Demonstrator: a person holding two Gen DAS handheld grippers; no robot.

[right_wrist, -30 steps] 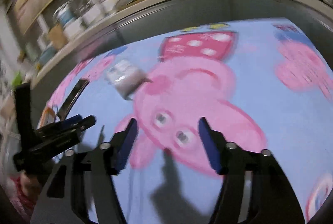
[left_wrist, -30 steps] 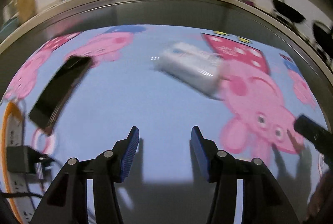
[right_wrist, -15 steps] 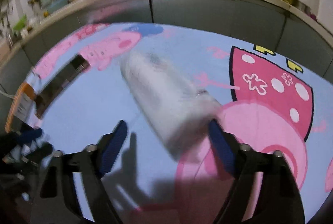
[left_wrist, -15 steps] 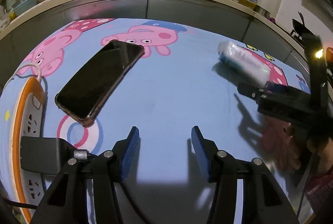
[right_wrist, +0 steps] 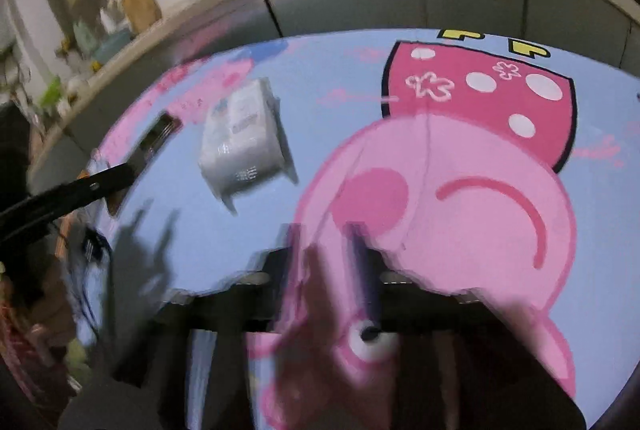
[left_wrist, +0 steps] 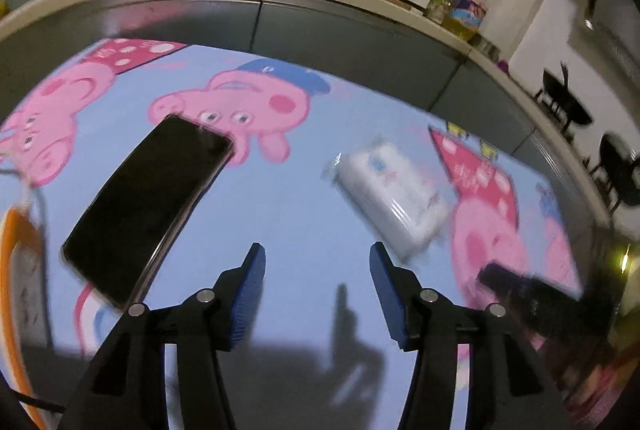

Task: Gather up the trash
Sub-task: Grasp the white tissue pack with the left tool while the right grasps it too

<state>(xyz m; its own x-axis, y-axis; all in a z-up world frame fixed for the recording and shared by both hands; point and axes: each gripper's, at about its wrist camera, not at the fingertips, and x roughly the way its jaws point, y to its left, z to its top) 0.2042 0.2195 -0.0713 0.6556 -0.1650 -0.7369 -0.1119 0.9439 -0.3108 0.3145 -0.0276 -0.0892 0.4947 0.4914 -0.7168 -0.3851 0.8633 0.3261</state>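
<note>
A white plastic tissue packet (left_wrist: 394,192) lies on the blue cartoon-pig tablecloth (left_wrist: 304,198), ahead and to the right of my left gripper (left_wrist: 316,286), which is open and empty with blue pads. In the right wrist view the packet (right_wrist: 244,140) lies ahead to the left. My right gripper (right_wrist: 328,270) is smeared by motion blur; its fingers seem close together with nothing between them, but I cannot tell its state. It shows as a dark blurred shape in the left wrist view (left_wrist: 528,290), right of the packet.
A black phone (left_wrist: 148,206) lies left of the left gripper. An orange and white power strip (left_wrist: 20,290) sits at the table's left edge. A grey cabinet front (left_wrist: 320,30) and a cluttered counter stand behind the table.
The right gripper has pulled back from the packet, which no longer sits between its fingers. The left gripper has swung toward the packet, which now lies nearer its right finger.
</note>
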